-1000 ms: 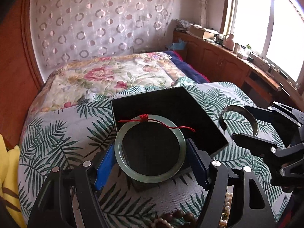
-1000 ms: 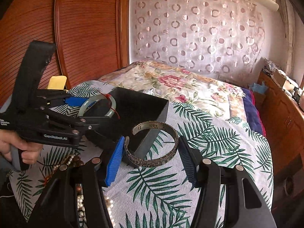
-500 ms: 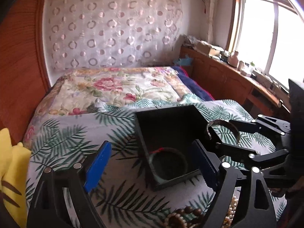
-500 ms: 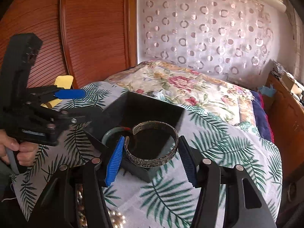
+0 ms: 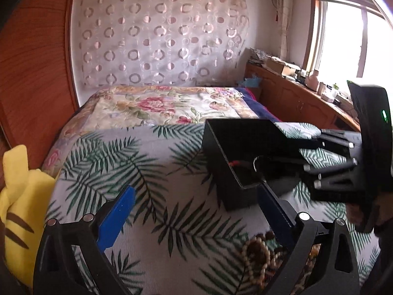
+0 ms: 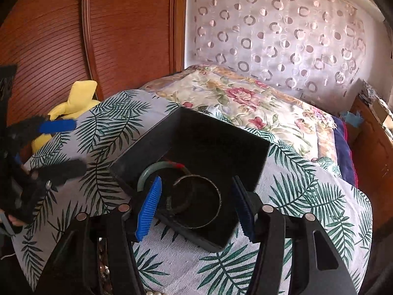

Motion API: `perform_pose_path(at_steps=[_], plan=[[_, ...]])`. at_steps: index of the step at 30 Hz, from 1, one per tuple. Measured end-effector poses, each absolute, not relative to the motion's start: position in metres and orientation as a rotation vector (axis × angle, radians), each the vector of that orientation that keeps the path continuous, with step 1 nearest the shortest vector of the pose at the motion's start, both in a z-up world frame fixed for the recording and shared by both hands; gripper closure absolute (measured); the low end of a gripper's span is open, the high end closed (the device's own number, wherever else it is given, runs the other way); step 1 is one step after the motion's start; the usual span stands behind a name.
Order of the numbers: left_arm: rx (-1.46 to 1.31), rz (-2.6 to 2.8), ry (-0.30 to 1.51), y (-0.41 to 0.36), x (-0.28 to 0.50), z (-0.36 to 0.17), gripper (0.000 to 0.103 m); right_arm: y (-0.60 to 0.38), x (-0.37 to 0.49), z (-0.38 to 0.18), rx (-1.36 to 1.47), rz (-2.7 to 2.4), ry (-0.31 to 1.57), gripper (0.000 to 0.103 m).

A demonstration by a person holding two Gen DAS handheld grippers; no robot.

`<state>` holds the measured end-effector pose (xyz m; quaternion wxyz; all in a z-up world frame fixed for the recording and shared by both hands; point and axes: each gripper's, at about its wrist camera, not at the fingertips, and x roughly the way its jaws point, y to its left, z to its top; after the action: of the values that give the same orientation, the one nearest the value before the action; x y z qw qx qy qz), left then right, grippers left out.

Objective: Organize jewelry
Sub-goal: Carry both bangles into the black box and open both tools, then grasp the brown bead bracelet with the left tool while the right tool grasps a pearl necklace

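A black box [image 6: 221, 132] stands on the palm-leaf bedspread [image 6: 307, 196]. Inside it lies a green jade bangle [image 6: 147, 172] with a red cord [image 5: 233, 163]. A silver cuff bangle [image 6: 196, 223] sits tilted in the box [image 5: 216, 152], partly over the jade one. My right gripper [image 6: 196, 206] hovers over the box with its blue pads either side of the silver bangle, a dark gap showing at each pad. In the left wrist view it [image 5: 277, 169] reaches in from the right. My left gripper [image 5: 196, 215] is to the left of the box, its jaws opening wide with nothing between them.
A heap of brown beads [image 5: 258, 250] and pearls [image 6: 105, 270] lies at the near edge of the bedspread. A yellow plush toy [image 5: 17, 209] sits at the left by the wooden wardrobe [image 6: 61, 36]. A floral quilt [image 5: 159, 105] covers the far bed.
My left gripper let the jade bangle go into the box, opened wider and drew back left. My right gripper moved over the box; the silver bangle now sits lower, clear of its pads.
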<state>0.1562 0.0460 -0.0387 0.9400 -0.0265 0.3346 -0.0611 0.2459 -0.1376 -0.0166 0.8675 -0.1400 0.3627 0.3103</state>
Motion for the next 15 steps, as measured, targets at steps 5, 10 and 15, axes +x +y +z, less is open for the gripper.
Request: perform_pose_path(at_steps=[5,10,15], plan=[[-0.049,-0.149,0.697,0.044,0.138,-0.045,0.008,-0.145,0.237,-0.007,-0.254,0.649,0.738,0.043],[-0.014,-0.165,0.718,0.037,0.115,-0.052,0.008,-0.164,0.2,0.005,-0.24,0.655,0.704,0.043],[-0.024,-0.176,0.73,0.036,0.094,-0.058,0.008,-0.194,0.161,-0.007,-0.234,0.675,0.73,0.053]])
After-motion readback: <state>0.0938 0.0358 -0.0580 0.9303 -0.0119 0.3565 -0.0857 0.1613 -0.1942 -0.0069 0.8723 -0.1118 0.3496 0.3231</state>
